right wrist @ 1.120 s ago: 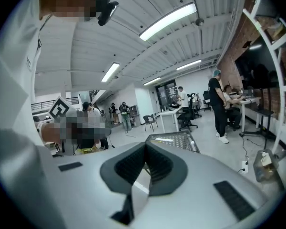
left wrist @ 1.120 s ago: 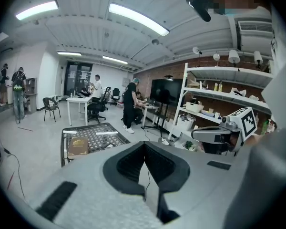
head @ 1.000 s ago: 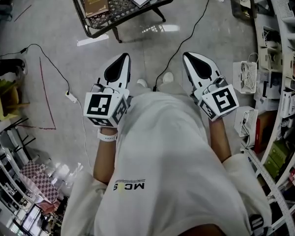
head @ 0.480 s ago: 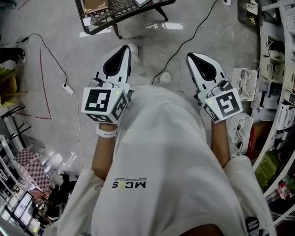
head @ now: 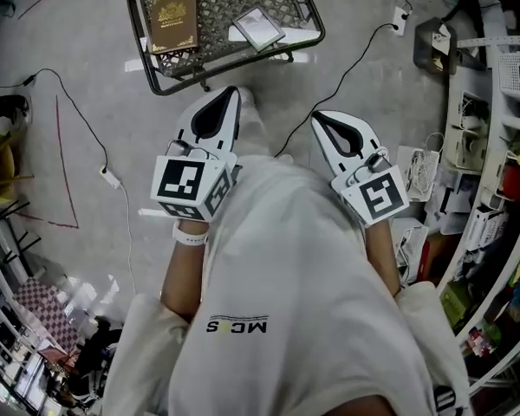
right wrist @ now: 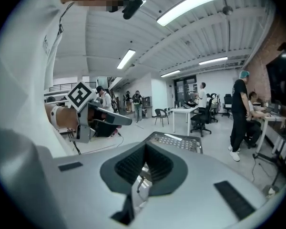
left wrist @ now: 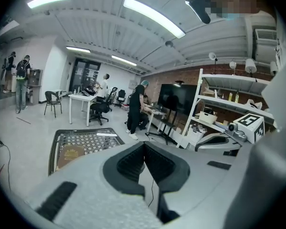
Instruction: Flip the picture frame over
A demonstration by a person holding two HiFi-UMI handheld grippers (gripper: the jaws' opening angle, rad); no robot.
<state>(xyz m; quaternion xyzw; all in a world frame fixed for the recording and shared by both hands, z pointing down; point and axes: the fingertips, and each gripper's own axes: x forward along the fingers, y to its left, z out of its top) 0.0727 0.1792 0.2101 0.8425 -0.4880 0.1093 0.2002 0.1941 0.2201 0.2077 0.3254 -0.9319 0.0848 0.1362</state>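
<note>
A low black mesh table (head: 156,76) stands on the floor ahead of me. On it lie a small grey picture frame (head: 258,29) and a brown book-like cover with a gold emblem (head: 173,20). My left gripper (head: 234,92) hangs just short of the table's near edge, jaws together and empty. My right gripper (head: 315,116) is a little further back and to the right, also shut on nothing. In the left gripper view the table (left wrist: 55,144) and the brown cover (left wrist: 69,155) lie beyond the closed jaws (left wrist: 144,144). The right gripper view shows the table (right wrist: 198,144) past its closed jaws (right wrist: 144,146).
Black cables (head: 78,111) and a power strip (head: 400,14) trail over the grey floor. Cluttered white shelving (head: 503,102) runs along the right side. People stand and sit at desks (left wrist: 93,99) further back in the room.
Both grippers have travelled forward toward the mesh table, which now sits lower and fuller in the head view. Both stay shut and empty.
</note>
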